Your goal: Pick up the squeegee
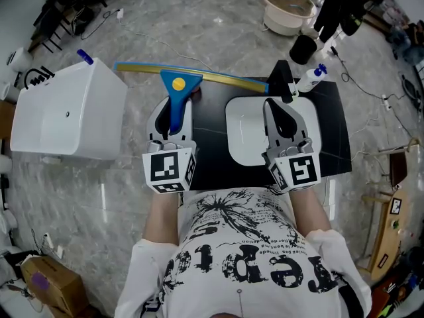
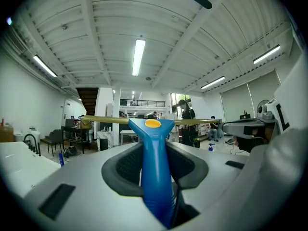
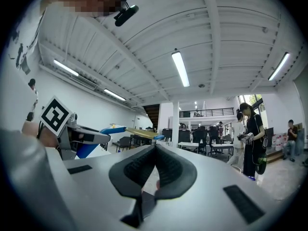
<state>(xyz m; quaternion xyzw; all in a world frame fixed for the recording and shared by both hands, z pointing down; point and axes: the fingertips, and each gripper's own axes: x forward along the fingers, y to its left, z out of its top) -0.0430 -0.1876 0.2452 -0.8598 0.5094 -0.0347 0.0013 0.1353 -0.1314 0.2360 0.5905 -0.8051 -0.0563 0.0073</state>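
I logged the left gripper (image 1: 175,111) clenched on the squeegee (image 1: 179,83) by its blue handle, blade crossing beyond the tips, upper centre. Right gripper (image 1: 281,105) closed, empty.

Squeegee (image 1: 177,85): handle glossy blue plastic, smooth, w/ yellow plastic button; blade rail looks like brass-tone metal, blue plastic end caps. Left gripper (image 1: 173,109) & right gripper (image 1: 278,108): matt grey plastic shells, jaws lined w/ black ribbed, rubbery-looking pads (image 2: 126,166). Table (image 1: 334,131) top black, matt, smooth. Tray (image 1: 242,141) white plastic, slight sheen. Bin (image 1: 66,114) white plastic, semi-gloss. Floor (image 1: 199,25) polished grey marble-look stone, reflective. Shirt (image 1: 238,244) white cloth, black print. Box (image 1: 40,273) brown cardboard, matt.
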